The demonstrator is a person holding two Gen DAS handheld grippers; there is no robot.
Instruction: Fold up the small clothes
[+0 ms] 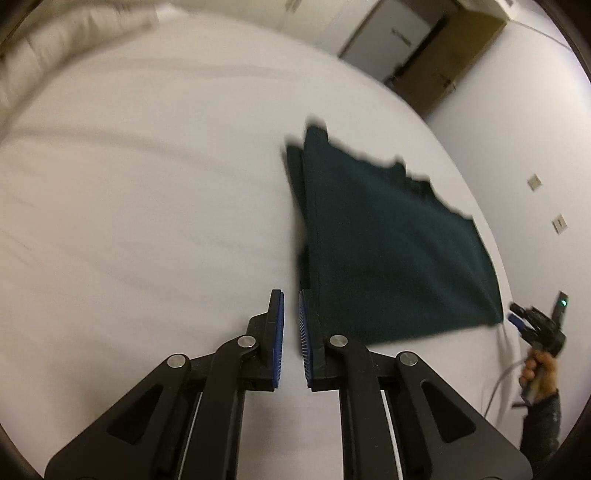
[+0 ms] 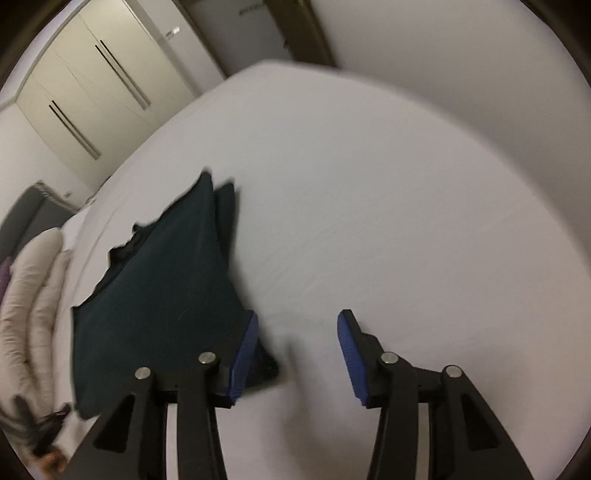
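Jaws nearly together and empty on the left gripper point(image 1: 291, 301); jaws wide apart and empty on the right gripper point(image 2: 297, 325).

From left to right in the left wrist view, a pale pillow point(image 1: 74, 33) is seen at the far corner, then bare white bed sheet point(image 1: 147, 184), then the dark green garment point(image 1: 388, 251), which is laid flat and partly folded on the bed near its right edge, just beyond the left fingertips. Beside its lower right corner the other handheld gripper is visible. Nothing is gripped by either tool, so a fold is judged complete or about to begin. For the next fold, an edge or corner of the cloth would have to be pinched and carried across. No containers are seen; a brown cardboard box point(image 1: 461, 55) against the wall cannot be looked into.
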